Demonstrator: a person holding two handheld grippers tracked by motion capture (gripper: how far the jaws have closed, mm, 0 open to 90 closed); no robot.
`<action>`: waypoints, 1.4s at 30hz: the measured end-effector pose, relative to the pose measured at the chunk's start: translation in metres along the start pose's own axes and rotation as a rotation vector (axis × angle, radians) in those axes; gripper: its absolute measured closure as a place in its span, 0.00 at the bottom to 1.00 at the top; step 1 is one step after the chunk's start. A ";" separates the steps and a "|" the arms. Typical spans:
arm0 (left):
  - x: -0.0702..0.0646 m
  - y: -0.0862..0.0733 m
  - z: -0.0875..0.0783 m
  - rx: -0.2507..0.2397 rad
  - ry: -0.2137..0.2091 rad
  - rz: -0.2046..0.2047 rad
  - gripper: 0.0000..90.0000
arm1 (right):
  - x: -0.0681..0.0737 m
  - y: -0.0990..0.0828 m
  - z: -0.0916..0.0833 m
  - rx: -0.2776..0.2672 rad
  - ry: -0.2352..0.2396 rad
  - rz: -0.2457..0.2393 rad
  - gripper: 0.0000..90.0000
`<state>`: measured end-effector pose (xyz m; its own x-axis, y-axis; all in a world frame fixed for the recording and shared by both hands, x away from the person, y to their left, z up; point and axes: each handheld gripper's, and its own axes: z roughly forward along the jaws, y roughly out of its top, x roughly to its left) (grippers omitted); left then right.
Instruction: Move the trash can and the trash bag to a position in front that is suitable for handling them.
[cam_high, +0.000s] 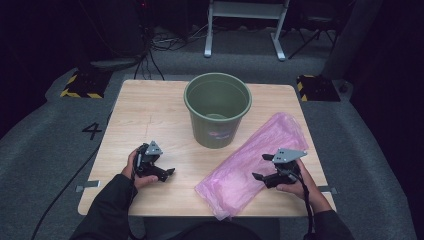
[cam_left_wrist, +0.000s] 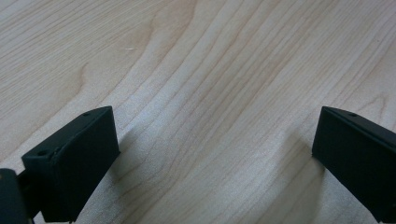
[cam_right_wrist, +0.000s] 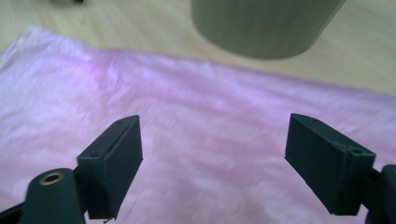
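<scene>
A pink plastic bag (cam_high: 252, 162) lies flat on the right half of the wooden table (cam_high: 150, 115), running from the front edge toward the back right. A green bucket (cam_high: 217, 108) stands upright at the table's middle back, and looks empty. My right gripper (cam_high: 263, 167) hovers open just over the bag (cam_right_wrist: 210, 135), jaws wide apart, with the bucket's base (cam_right_wrist: 264, 25) beyond it. My left gripper (cam_high: 169, 172) rests open at the front left over bare wood (cam_left_wrist: 210, 93), holding nothing.
The table stands on grey carpet. Black-and-yellow floor blocks (cam_high: 80, 85) sit past its back corners, and a white frame (cam_high: 245, 25) stands behind. Cables run along the floor on the left.
</scene>
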<state>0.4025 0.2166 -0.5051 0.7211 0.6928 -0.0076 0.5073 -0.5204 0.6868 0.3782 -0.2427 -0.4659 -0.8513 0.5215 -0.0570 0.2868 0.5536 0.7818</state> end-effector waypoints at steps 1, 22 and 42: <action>0.000 0.000 0.000 0.000 0.000 0.000 0.00 | 0.003 -0.003 0.002 0.014 0.000 -0.011 0.22; 0.000 0.000 0.000 0.002 -0.003 -0.002 0.00 | 0.005 -0.008 0.045 0.050 0.037 0.037 0.63; 0.000 0.000 0.000 0.003 -0.002 -0.003 0.00 | 0.004 -0.017 0.029 0.051 0.073 -0.010 0.24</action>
<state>0.4026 0.2163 -0.5050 0.7207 0.6931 -0.0114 0.5106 -0.5197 0.6850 0.3822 -0.2317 -0.4974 -0.8837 0.4678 -0.0177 0.2982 0.5917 0.7490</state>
